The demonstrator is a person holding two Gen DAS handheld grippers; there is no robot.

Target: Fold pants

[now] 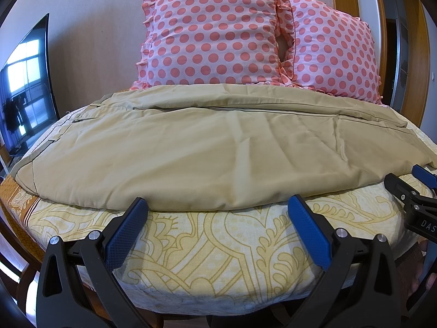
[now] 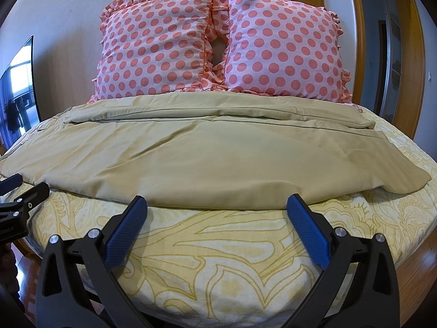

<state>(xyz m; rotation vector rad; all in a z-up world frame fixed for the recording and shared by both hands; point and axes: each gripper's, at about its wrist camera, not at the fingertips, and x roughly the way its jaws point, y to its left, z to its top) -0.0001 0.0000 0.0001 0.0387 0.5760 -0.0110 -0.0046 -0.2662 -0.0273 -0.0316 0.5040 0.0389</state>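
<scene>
Tan pants (image 1: pixel 207 147) (image 2: pixel 191 153) lie spread sideways across the bed, waistband to the left and leg ends to the right, one leg laid over the other. My left gripper (image 1: pixel 218 205) is open just short of the pants' near edge, with nothing between its blue fingers. My right gripper (image 2: pixel 217 203) is also open at the same near edge, further right along the leg. In the left wrist view the right gripper (image 1: pixel 409 183) shows at the right border. In the right wrist view the left gripper (image 2: pixel 21 188) shows at the left border.
The bed (image 1: pixel 218 246) (image 2: pixel 232 246) carries a yellow patterned sheet. Two pink polka-dot pillows (image 1: pixel 215 35) (image 2: pixel 155 43) lean on the wall behind the pants. A dark TV screen (image 1: pixel 24 82) stands at the left. A wooden door frame (image 2: pixel 360 27) is on the right.
</scene>
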